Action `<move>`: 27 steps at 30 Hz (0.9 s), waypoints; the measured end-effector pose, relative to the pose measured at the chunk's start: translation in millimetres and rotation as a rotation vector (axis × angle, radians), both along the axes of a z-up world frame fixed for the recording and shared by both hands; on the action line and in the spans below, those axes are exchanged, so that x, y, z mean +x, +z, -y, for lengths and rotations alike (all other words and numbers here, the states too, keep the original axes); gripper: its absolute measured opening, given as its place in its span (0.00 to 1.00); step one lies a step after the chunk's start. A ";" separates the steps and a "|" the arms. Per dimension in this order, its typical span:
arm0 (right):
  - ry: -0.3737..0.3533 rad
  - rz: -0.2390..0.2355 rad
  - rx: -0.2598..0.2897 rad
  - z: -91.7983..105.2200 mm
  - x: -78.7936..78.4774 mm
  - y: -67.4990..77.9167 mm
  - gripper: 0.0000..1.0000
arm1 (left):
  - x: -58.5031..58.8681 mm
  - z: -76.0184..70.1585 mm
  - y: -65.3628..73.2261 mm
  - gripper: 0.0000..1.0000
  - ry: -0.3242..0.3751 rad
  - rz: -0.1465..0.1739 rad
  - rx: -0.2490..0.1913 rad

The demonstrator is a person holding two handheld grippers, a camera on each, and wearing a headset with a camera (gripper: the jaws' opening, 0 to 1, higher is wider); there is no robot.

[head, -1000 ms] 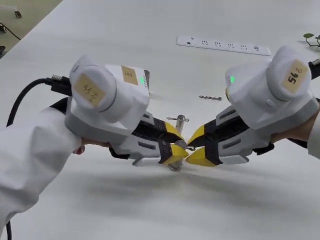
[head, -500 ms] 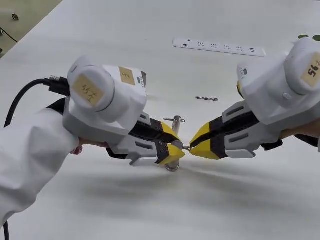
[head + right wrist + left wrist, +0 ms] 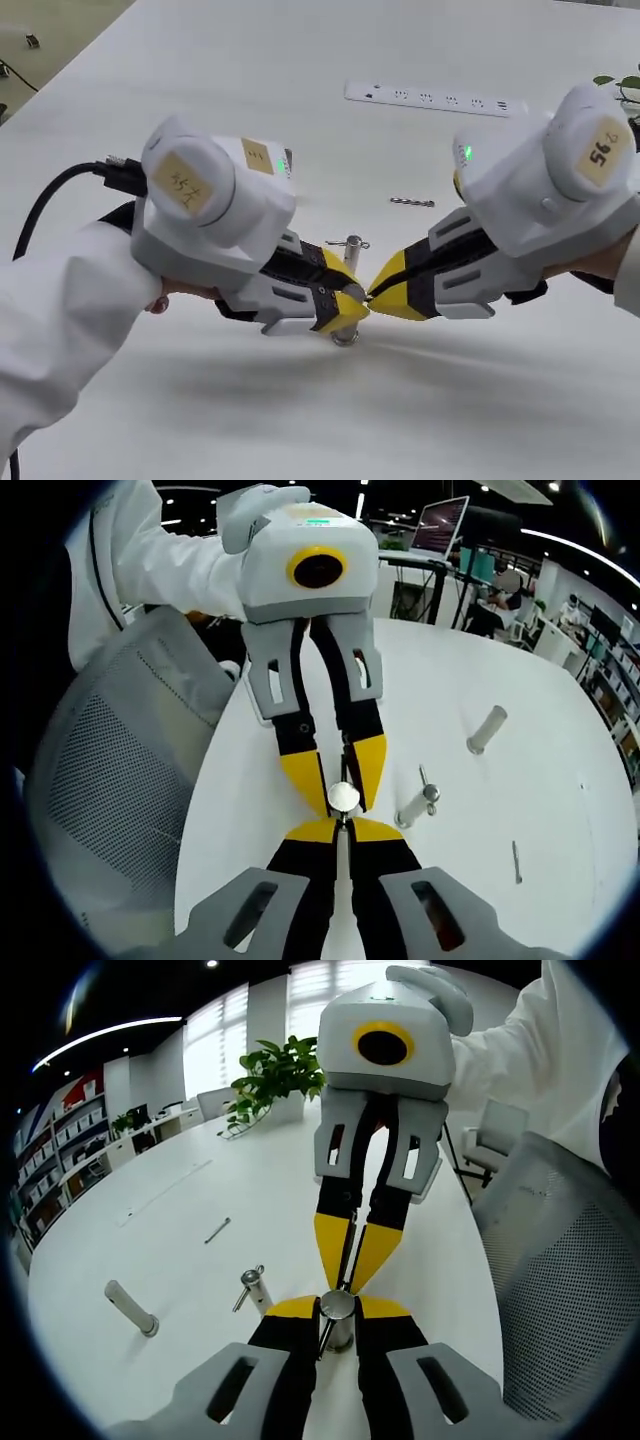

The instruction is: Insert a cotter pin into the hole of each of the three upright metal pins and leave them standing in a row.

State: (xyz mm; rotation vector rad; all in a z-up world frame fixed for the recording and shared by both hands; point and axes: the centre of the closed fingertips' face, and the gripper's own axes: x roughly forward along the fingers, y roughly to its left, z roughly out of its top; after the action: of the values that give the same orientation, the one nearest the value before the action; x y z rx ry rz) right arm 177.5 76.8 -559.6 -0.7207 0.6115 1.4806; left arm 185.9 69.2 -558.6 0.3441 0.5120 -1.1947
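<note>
My left gripper (image 3: pixel 345 302) is shut on an upright metal pin (image 3: pixel 337 1312) that stands on the white table (image 3: pixel 300 420). Facing it, my right gripper (image 3: pixel 375 292) is shut on a thin cotter pin (image 3: pixel 343 823), its tip right at the side of the pin's round top (image 3: pixel 344 797). Just behind stands a second upright pin (image 3: pixel 352 246) with a cotter pin through its head. A third metal pin (image 3: pixel 130 1307) lies on its side further off. One loose cotter pin (image 3: pixel 412 202) lies flat beyond the grippers.
A white power strip (image 3: pixel 435 100) lies at the far side of the table. A potted plant (image 3: pixel 275 1072) stands at the table's end. A grey mesh chair (image 3: pixel 560 1260) is beside the table edge near the person's white sleeve (image 3: pixel 50 310).
My right gripper drew back a little to the right with the cotter pin, then came in again up against the held pin. The left gripper has kept its hold.
</note>
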 end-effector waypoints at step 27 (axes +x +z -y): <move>-0.043 -0.011 0.017 -17.5 -0.4 -12.7 0.17 | -34.5 -21.6 0.5 0.99 0.081 -0.038 -0.115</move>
State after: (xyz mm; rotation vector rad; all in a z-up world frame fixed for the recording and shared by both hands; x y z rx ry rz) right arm 177.1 94.4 -572.3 -0.6825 0.6185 1.4495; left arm 151.4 90.8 -558.1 0.2005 0.4839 -1.1485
